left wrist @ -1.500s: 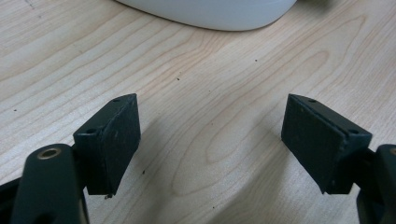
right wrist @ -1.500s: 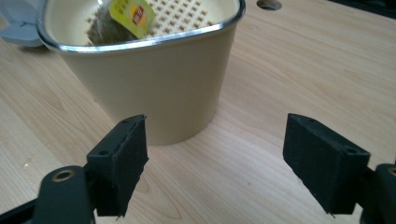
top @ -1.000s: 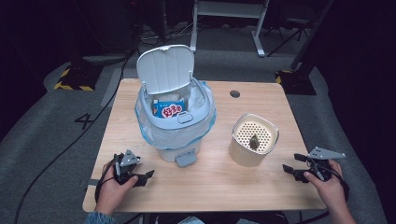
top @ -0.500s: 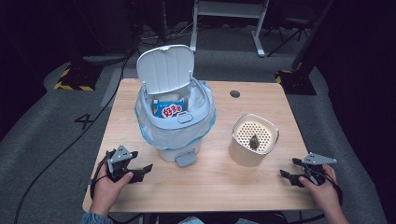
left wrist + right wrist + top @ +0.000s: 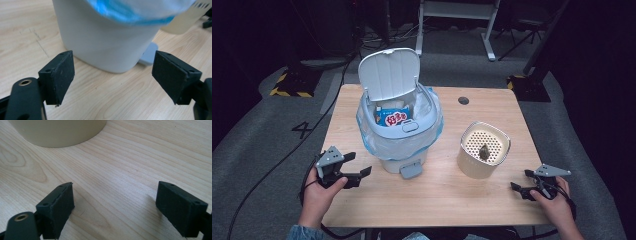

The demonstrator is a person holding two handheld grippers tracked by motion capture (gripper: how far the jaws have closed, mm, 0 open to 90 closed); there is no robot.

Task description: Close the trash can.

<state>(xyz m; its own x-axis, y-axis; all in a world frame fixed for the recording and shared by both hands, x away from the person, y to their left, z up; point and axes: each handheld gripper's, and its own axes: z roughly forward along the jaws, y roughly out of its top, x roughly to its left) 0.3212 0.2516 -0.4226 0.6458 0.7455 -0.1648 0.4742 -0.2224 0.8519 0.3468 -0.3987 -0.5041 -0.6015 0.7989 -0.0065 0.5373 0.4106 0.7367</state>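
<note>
A white pedal bin [image 5: 399, 135] stands on the wooden table [image 5: 447, 195], lid [image 5: 388, 75] up (a blue-and-red packet [image 5: 392, 116] lies inside its liner). Left of the bin, the left gripper [image 5: 362, 172] rests with jaws spread, empty. Right of it stands a beige perforated container [image 5: 483, 149]; farther right, the right gripper [image 5: 521, 181] rests with its jaws apart, grasping nothing.

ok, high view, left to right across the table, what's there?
Left gripper with black open jaws → white pedal bin with blue liner and raised lid → cream perforated-top container → right gripper with black jaws.
</note>
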